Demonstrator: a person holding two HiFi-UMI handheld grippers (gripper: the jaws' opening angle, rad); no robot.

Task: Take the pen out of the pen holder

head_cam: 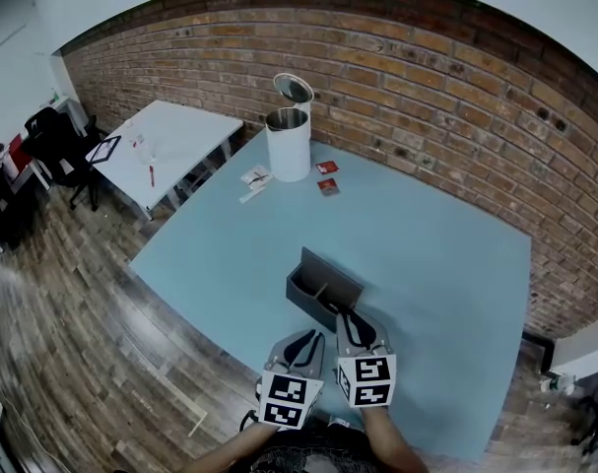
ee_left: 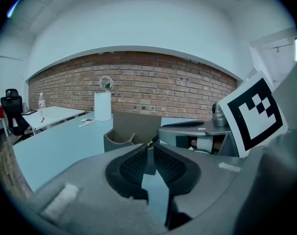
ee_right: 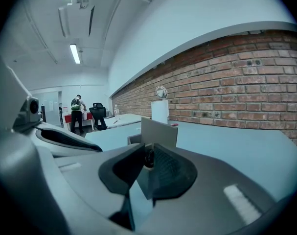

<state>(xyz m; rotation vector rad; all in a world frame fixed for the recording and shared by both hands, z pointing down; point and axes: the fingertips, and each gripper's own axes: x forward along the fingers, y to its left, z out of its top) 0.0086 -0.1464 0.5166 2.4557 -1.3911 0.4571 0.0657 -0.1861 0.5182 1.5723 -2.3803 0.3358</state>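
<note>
The dark grey pen holder (head_cam: 323, 289) stands on the light blue table (head_cam: 427, 264), just beyond both grippers. My right gripper (head_cam: 346, 321) is at the holder's near right corner and is shut on a thin black pen (head_cam: 340, 315). The right gripper view shows the pen's dark end (ee_right: 148, 156) pinched between the jaws, with the holder (ee_right: 159, 129) right behind. My left gripper (head_cam: 313, 339) sits beside it, a little nearer me, its jaws together on nothing. The left gripper view shows the holder (ee_left: 125, 131) ahead and the right gripper (ee_left: 187, 131) at its right.
A white bin with its lid up (head_cam: 289, 138) stands at the table's far side, with red packets (head_cam: 327, 177) and white papers (head_cam: 254, 178) beside it. A white table (head_cam: 170, 144) and black chair (head_cam: 57, 141) are at left. A brick wall (head_cam: 456, 97) runs behind. A person (ee_right: 77, 112) stands far off.
</note>
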